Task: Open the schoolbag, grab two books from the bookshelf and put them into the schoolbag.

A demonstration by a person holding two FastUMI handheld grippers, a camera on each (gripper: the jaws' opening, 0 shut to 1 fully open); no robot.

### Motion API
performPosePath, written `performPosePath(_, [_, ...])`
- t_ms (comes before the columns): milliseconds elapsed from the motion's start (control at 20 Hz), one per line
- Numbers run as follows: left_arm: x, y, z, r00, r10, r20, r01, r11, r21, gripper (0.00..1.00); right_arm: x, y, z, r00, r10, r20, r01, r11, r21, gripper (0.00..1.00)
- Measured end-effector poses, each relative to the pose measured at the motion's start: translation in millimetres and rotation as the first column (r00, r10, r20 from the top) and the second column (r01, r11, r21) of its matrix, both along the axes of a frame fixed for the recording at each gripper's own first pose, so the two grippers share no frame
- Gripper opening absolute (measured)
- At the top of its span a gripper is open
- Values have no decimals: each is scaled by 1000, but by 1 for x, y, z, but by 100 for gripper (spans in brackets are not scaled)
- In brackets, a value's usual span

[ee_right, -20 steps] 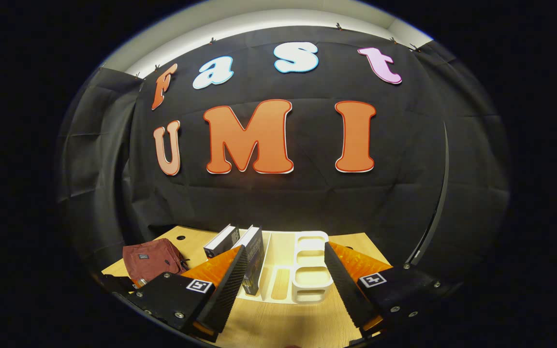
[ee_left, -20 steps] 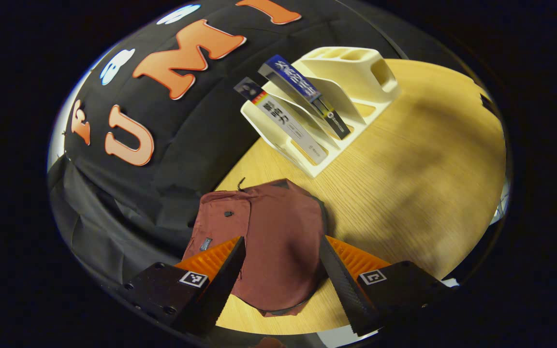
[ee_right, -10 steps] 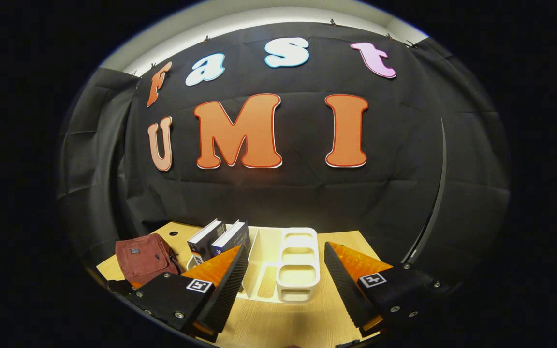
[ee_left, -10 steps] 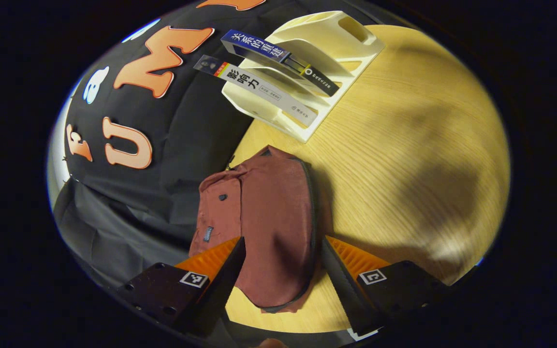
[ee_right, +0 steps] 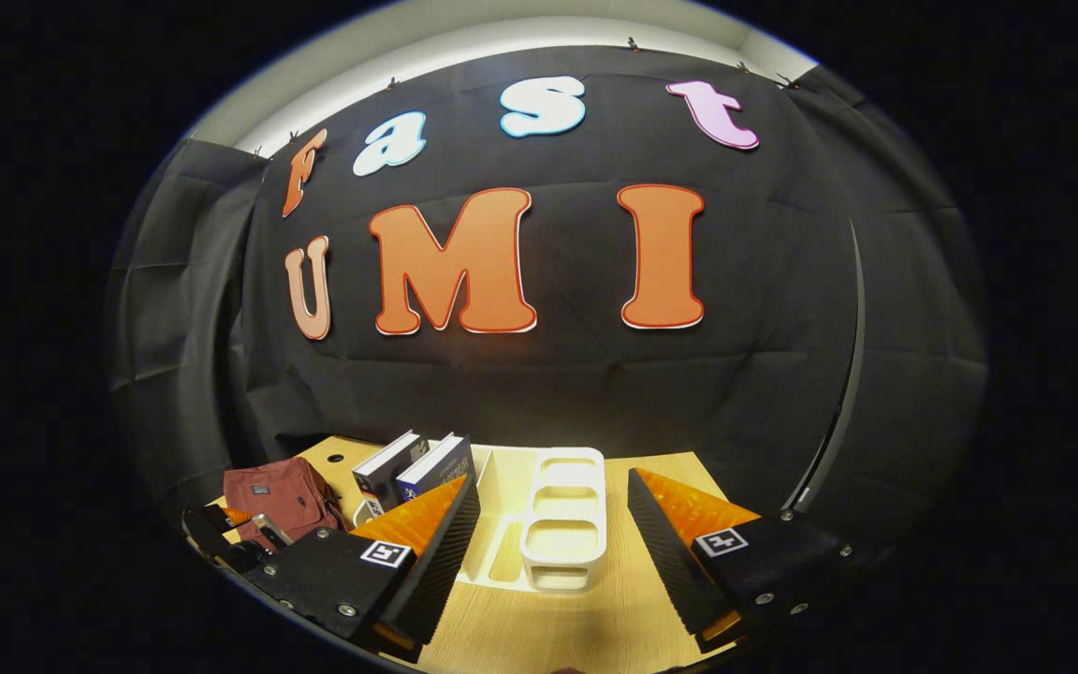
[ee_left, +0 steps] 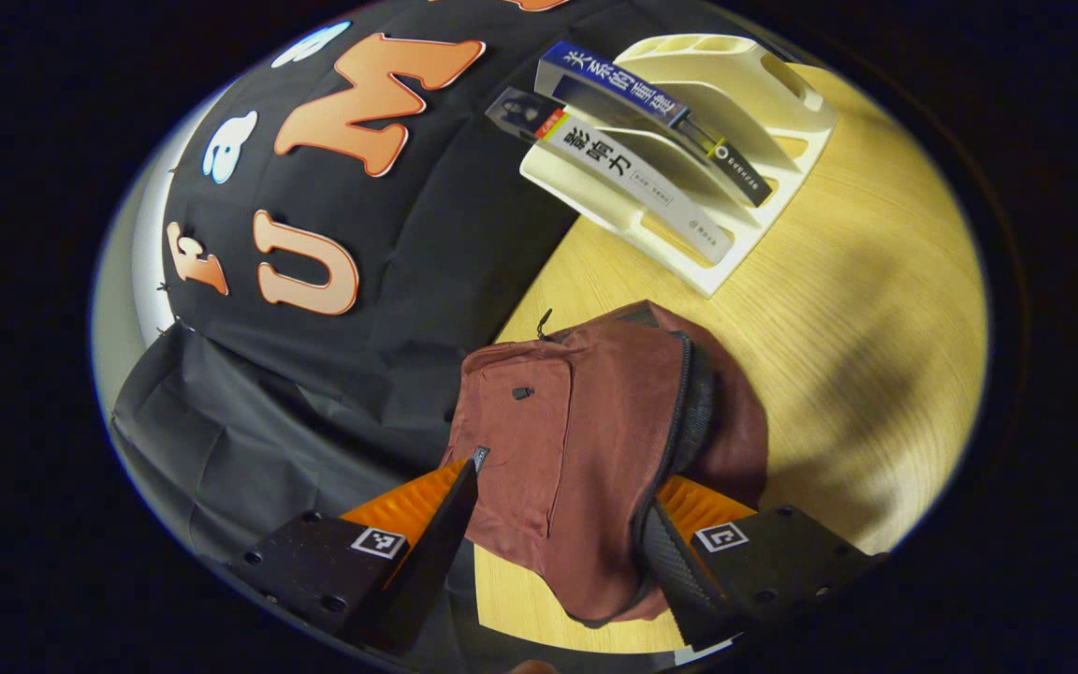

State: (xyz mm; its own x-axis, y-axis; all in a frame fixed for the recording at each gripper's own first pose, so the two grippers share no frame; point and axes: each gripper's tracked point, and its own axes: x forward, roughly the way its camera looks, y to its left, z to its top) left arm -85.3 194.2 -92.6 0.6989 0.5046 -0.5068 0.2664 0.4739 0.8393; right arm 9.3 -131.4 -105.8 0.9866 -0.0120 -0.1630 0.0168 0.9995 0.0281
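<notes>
The left tool (ee_left: 553, 524) is straddling the schoolbag (ee_left: 595, 440), fingers spread; opening is underway, zipper next. The right tool (ee_right: 548, 538) is hovering agape before the bookshelf (ee_right: 562, 524).

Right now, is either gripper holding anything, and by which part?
Nothing is clamped. The left gripper straddles the schoolbag, jaws open. The right gripper is open before the bookshelf.

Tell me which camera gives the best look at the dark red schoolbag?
The left gripper view: the schoolbag lies close and large on the wooden table, its zipper edge visible, between the left gripper's fingers. In the right gripper view it is small, far off, partly hidden.
</notes>
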Motion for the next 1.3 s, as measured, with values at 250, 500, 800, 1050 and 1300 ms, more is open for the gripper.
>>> performPosePath(250, [11, 6, 16, 997, 31, -65, -39, 991, -126, 86, 0, -12, 1, 1000, -14, -2, 14, 1000, 0, 94])
performPosePath(500, [13, 17, 43, 983, 77, -166, -118, 960, -253, 30, 4, -20, -4, 1000, -23, -6, 23, 999, 32, 94])
performPosePath(800, [18, 16, 69, 963, 109, -248, -194, 916, -351, 10, 5, -16, -11, 999, 15, -28, -15, 1000, 27, 94])
performPosePath(1050, [33, 31, 96, 942, 144, -304, -275, 850, -449, 5, 5, -1, -9, 998, 37, -47, -36, 999, 17, 94])
performPosePath(1300, [50, 49, 118, 923, 66, -379, -262, 830, -492, 5, 12, 41, 5, 997, 58, -48, -60, 998, -30, 94])
